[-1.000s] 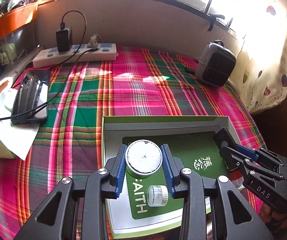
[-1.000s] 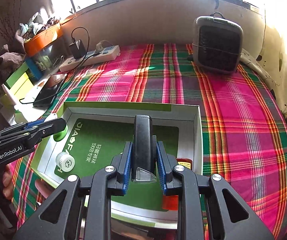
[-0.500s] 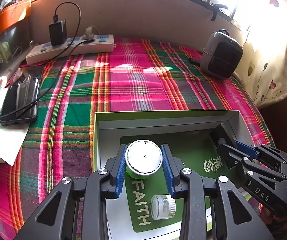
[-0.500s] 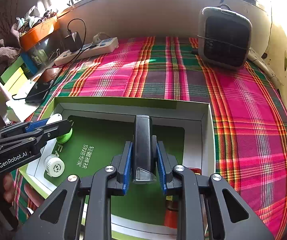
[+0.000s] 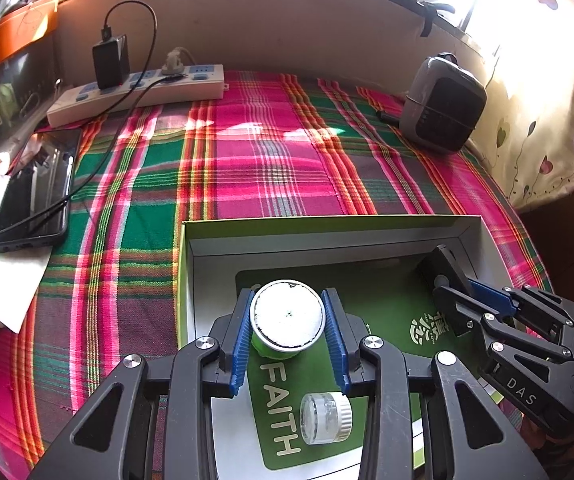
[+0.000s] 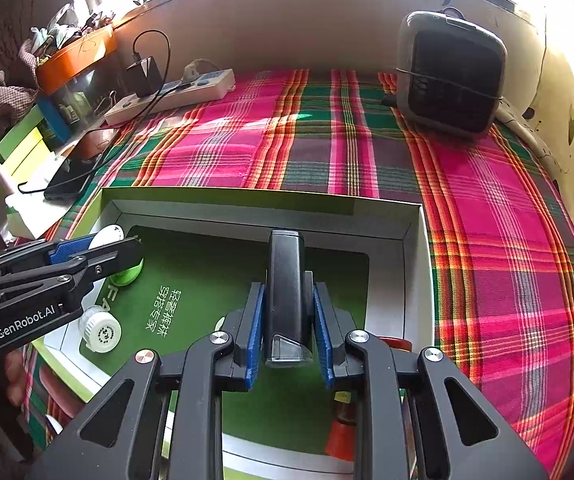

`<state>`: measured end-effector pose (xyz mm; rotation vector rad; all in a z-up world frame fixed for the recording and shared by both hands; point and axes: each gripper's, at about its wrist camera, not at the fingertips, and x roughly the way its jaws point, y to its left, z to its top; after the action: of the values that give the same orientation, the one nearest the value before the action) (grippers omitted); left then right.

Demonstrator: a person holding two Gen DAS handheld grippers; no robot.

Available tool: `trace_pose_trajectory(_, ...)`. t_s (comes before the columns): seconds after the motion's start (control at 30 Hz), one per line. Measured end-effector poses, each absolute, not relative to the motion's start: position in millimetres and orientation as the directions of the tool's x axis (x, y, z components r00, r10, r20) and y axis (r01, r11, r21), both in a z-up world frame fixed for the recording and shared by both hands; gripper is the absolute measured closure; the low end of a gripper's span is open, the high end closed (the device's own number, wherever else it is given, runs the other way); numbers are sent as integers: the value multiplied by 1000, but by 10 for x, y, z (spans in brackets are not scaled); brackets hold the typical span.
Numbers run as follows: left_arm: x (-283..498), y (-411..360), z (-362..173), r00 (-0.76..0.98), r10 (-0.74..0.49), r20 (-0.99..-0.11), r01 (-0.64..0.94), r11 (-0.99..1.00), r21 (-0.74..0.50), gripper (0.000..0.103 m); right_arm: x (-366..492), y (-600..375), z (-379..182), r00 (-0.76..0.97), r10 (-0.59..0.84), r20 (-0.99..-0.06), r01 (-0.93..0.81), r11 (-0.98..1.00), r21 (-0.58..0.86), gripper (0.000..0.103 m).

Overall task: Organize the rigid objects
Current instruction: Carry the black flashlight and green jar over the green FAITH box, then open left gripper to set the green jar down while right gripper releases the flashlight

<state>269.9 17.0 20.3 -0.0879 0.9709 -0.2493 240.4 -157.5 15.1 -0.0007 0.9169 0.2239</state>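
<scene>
Left gripper (image 5: 287,330) fingers clamp a green white-lidded jar (image 5: 287,322) over the box (image 5: 327,222). Right gripper (image 6: 289,322), at 3 o'clock, grips a black bar (image 6: 285,288).

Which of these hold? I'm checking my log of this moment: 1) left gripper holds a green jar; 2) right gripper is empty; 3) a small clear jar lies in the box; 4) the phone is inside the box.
1) The left gripper holds the green jar: true.
2) The right gripper is empty: false, it clamps a black case.
3) A small clear jar lies in the box: true.
4) The phone is inside the box: false, it lies on the cloth.
</scene>
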Motion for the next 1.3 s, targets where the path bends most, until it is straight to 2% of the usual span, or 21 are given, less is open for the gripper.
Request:
trace_pose_trajectory(0.33, 2708, 181, 193, 543, -241, -804, 162, 970, -181, 70, 2402, -1578, 144, 590, 192, -784, -191, 977, 95, 78)
trace_pose_trajectory(0.43, 2693, 189, 204, 545, -242, -803, 158, 970, -185, 69, 2393, -1584, 154, 592, 198, -781, -191, 976, 102, 73)
trace_pose_trajectory(0.5, 2681, 190, 216, 546, -245, -801, 160, 969, -188, 66, 2377, -1593, 166, 596, 202, -777, -190, 976, 108, 67)
trace_pose_trajectory(0.57, 2665, 193, 233, 550, -247, -797, 161, 969, -189, 63, 2368, -1589, 182, 598, 204, -775, -190, 976, 111, 66)
trace_pose_trajectory(1.3, 2010, 246, 666, 630, -229, -742, 173, 973, -153, 61, 1792, -1588, 498, 660, 207, -722, -194, 976, 102, 64)
